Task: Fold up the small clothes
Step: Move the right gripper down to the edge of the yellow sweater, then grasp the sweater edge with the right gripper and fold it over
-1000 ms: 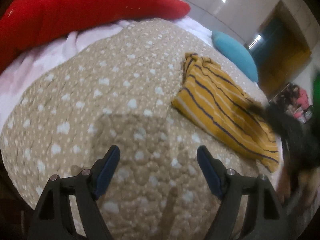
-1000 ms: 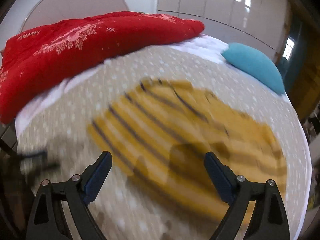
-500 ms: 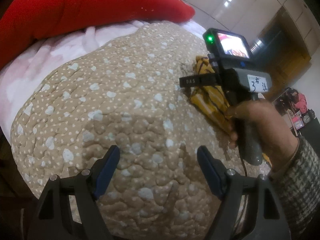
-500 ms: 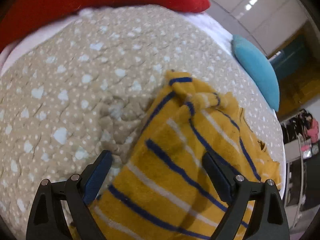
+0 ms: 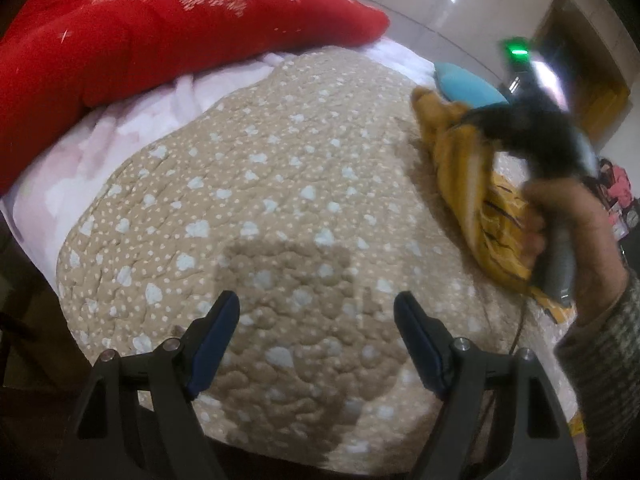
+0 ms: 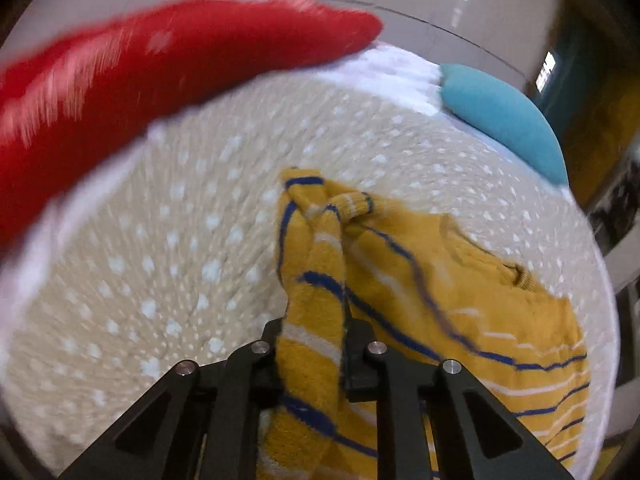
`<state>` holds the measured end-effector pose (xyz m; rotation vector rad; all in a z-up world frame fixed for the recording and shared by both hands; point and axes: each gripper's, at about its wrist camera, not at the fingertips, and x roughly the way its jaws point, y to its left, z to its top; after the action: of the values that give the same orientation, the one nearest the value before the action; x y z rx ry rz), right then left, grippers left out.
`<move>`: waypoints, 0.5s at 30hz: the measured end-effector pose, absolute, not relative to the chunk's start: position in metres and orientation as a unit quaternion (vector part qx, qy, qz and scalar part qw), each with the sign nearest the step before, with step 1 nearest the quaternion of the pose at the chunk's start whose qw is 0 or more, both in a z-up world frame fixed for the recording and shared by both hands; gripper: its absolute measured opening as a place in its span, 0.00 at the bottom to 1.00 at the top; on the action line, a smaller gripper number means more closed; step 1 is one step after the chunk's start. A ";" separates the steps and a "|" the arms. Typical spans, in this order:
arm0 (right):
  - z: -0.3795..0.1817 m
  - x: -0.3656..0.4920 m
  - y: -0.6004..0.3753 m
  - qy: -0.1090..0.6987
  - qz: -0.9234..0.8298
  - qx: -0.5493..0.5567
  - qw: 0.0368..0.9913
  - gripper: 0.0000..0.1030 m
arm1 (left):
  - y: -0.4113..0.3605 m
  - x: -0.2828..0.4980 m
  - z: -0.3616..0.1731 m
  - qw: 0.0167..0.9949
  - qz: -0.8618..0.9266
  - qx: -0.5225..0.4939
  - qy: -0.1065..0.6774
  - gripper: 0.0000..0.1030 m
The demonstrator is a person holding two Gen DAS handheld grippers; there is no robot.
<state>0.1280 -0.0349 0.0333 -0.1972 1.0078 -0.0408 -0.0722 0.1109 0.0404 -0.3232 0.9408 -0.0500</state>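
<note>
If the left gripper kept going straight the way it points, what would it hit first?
Most likely the bare quilt: the left gripper stands open over it with nothing between its fingers. The striped sweater lies off to the right, outside that line.

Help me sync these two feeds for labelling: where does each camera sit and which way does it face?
Left wrist: on the left claw, angled down at the dotted beige quilt; its open blue pads and the person's right hand show.
Right wrist: on the right claw, angled down along the yellow striped sweater; its jaws are closing on a fold of it.
Shared: quilt, sweater, red duvet, teal pillow.
</note>
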 end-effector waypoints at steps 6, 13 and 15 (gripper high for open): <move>0.102 0.079 -0.159 0.424 -0.032 0.041 0.904 0.14 | 0.068 -0.067 0.055 0.883 -0.043 -0.114 0.453 0.76; 0.070 0.001 -0.331 0.407 -0.112 0.203 0.883 0.14 | 0.006 -0.056 0.054 0.873 -0.086 -0.071 0.475 0.76; 0.041 -0.017 -0.369 0.411 -0.096 0.273 0.865 0.15 | -0.010 -0.057 0.053 0.869 -0.100 -0.059 0.480 0.76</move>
<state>-0.0171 -0.3685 0.0409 0.5711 0.8615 -0.2007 -0.0567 -0.0101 0.0535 -0.1233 1.0050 -0.2083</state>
